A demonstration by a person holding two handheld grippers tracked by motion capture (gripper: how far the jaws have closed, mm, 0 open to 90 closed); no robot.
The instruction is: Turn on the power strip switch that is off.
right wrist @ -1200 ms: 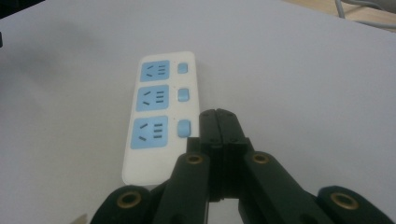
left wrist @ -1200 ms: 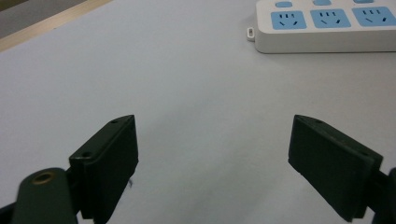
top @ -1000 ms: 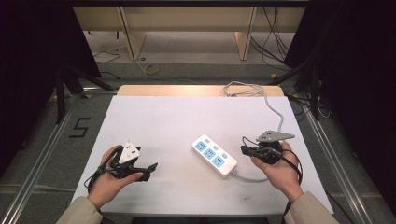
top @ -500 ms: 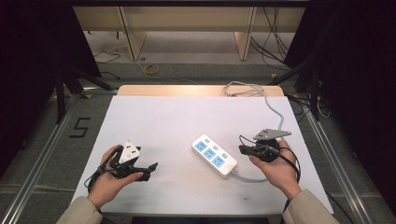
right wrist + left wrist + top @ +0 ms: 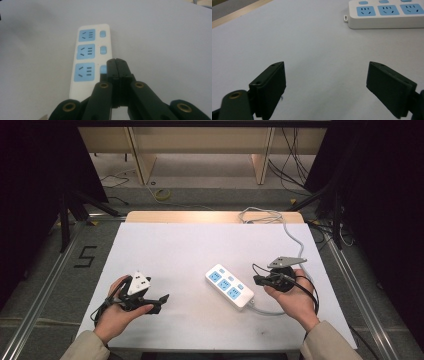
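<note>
Switch-pressing looks underway: right gripper point(image 5: 117, 62), jaws closed and empty, sits at the nearest switch point(image 5: 102, 69) of the power strip point(image 5: 229, 286) near the table's point(image 5: 165, 245) right edge. A small downward push seems next. Left gripper point(image 5: 327, 77) rests open.

both forearms are coming in from the near edge, sleeves showing at the wrists. the left hand point(image 5: 117, 312) is gripping the left gripper point(image 5: 159, 301) low and roughly level, its jaws standing wide apart with nothing between them. the right hand point(image 5: 295, 301) is holding the right gripper point(image 5: 256, 280) pointing leftward, its jaws pressing flat together, closed on nothing.
</note>
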